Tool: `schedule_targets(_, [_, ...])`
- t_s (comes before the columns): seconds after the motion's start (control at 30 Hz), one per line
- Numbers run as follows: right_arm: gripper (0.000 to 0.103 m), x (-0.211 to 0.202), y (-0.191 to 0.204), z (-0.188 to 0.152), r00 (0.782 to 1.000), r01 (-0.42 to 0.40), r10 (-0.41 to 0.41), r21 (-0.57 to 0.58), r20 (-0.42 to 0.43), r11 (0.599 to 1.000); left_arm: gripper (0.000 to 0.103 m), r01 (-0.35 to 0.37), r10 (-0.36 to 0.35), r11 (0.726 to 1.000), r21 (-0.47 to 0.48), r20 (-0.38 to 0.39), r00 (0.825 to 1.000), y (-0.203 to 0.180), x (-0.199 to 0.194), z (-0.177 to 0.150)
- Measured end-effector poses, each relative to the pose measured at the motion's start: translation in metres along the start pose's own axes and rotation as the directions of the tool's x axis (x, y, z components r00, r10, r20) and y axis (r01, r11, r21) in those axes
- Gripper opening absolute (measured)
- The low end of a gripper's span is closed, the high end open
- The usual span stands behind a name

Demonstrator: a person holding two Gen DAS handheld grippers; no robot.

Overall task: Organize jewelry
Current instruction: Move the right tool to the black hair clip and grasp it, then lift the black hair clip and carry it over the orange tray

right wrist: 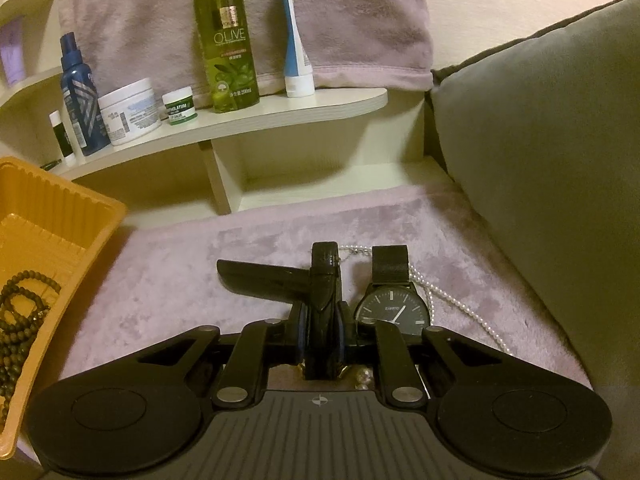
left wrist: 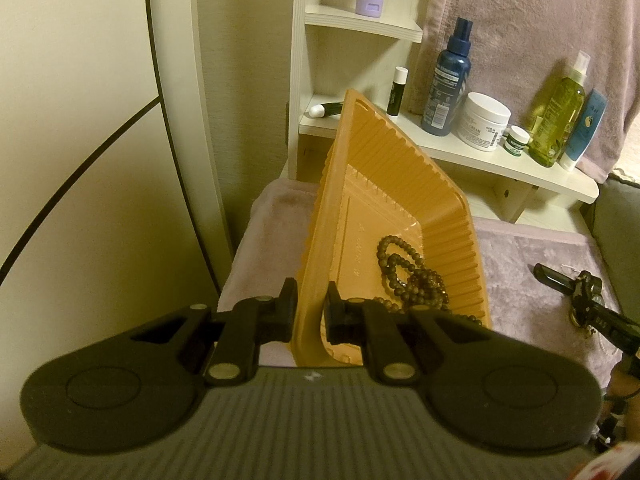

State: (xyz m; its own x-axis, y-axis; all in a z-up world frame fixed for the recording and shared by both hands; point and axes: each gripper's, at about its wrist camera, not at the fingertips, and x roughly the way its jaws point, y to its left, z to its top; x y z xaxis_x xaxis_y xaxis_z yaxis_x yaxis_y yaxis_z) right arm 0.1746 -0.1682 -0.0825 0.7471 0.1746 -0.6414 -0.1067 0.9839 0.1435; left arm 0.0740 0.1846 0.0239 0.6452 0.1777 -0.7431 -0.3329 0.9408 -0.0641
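The left hand-held gripper (left wrist: 311, 312) pinches the wall of an orange plastic tray (left wrist: 400, 168), tilting it up over the mauve-clothed bench (right wrist: 180, 264). The right hand-held gripper (right wrist: 320, 334) is clamped on a black watch strap (right wrist: 322, 300). A grey cushion (right wrist: 540, 140) crowds the right side. Behind, a cream shelf (right wrist: 280, 110) carries an olive bottle (right wrist: 226, 52), a blue bottle (right wrist: 80, 100) and a white jar (right wrist: 128, 110). Brown bead strands (left wrist: 408, 276) lie in the tray's low end. A black-faced watch (right wrist: 394, 310) and a pearl necklace (right wrist: 460, 304) lie just beside the right gripper.
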Motion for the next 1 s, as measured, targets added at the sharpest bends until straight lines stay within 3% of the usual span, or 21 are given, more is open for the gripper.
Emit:
schedule_targets(0.37, [0.014,-0.019,-0.007,0.006,0.997,-0.030,0.029,0.013,0.075,0.999,0.011,0.000,0.000,1.000,0.001,0.001,1.000,-0.001,0.000,0.000])
schedule_targets(1.0, [0.014,-0.030,0.016,0.028,0.993,-0.077,0.078,-0.015,0.093,0.997,0.011,-0.001,0.001,1.000,0.000,0.001,1.000,0.000,0.000,0.000])
